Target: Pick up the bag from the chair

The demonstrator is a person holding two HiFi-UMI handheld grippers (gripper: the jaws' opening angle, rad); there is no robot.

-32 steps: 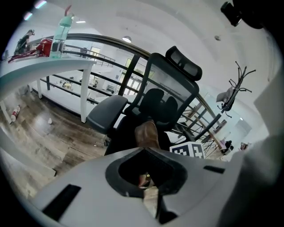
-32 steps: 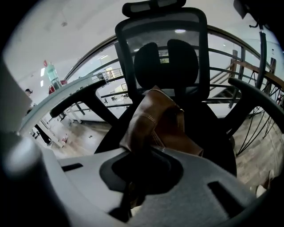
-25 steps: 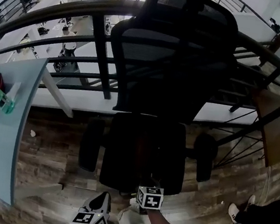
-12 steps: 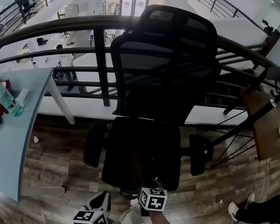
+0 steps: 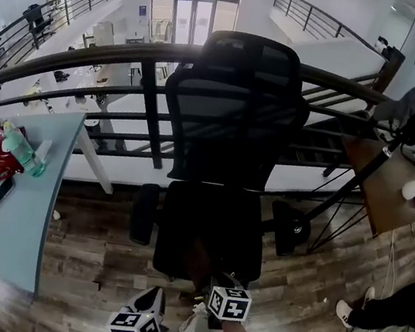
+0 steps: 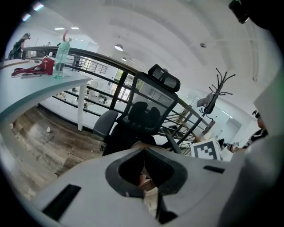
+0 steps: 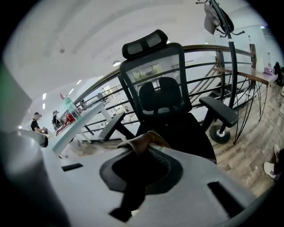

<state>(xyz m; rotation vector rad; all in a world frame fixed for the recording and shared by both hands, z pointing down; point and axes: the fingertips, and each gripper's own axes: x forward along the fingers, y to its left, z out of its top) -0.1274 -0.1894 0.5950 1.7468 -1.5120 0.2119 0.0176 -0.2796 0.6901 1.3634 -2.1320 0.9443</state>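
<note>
Risen: left hand-held gripper [image 6: 143, 149] and right hand-held gripper [image 7: 147, 147], both clamping bag [image 7: 138, 141] (head view hides it).

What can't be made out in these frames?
- The bag: right gripper view shows only a brown fold pinched by the right gripper; the gripper's shell hides the rest.
- Head view: bag blends into the dark chair seat.
- The left gripper: shut on a tan scrap; left gripper view shows too little to name it.

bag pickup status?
Done: right gripper shut on the bag by its brown strap; left gripper looks shut on it too. In hand: bag at the chair seat's front edge, too dark to tell if lifted. Left: raise it clear.
</note>
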